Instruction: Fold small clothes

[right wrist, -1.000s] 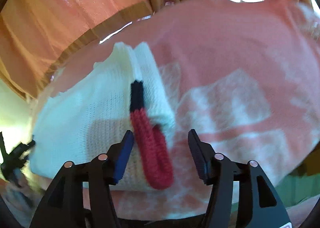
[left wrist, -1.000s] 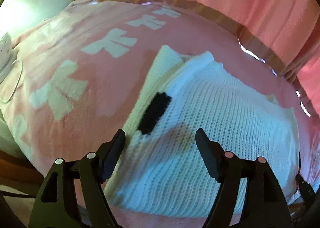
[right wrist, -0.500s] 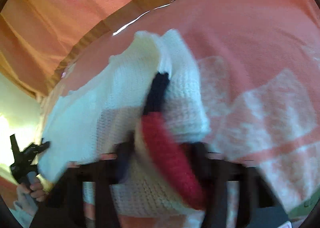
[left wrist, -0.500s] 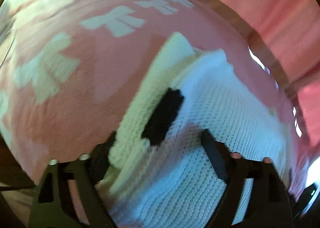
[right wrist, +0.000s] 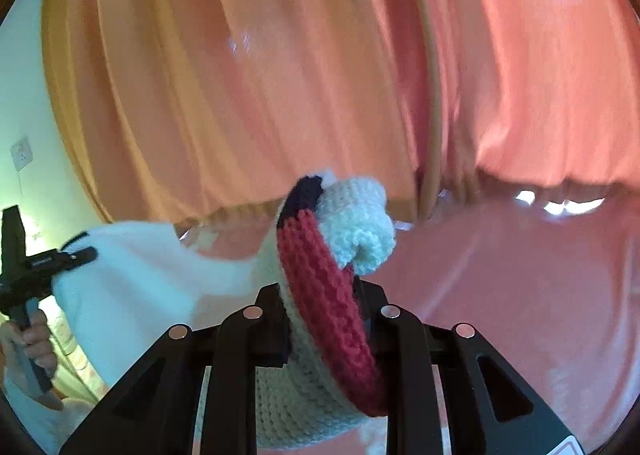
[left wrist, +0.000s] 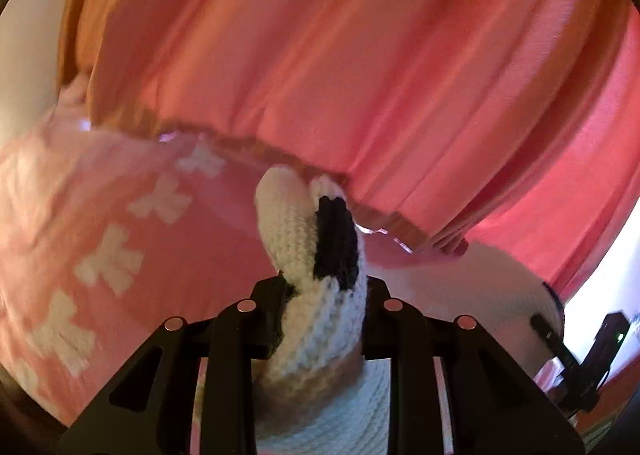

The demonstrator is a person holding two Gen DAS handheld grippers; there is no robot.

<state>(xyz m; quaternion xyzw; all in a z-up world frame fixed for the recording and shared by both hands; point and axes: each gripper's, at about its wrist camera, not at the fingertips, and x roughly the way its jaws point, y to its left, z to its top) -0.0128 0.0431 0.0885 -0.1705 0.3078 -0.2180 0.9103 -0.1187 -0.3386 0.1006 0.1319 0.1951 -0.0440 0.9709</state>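
Knitwear, one item: a small white knitted garment (left wrist: 320,319) is being held off the pink patterned blanket (left wrist: 120,255) at two points. Left gripper (left wrist: 322,319): jaws are being pressed together on a bunched white edge bearing a black patch (left wrist: 336,243), which is standing up directly ahead of the fingertips. Right gripper (right wrist: 324,319): jaws are being pinched on the opposite edge, where a red knitted band (right wrist: 320,295) and a short dark section (right wrist: 304,191) are being gathered between them; the white knit is curling over just beyond the tips. From the right wrist view the white panel (right wrist: 140,287) is being stretched away to the left of the gripper, toward the left gripper and the hand holding it at the frame edge. Pink curtain (left wrist: 360,75): is hanging beyond, ahead of both grippers. Progress, as judged: both edges are being gripped and lifted, so a fold is being started; the carrying-over, laying down and flattening are being counted as remaining. No completed crease is being shown.
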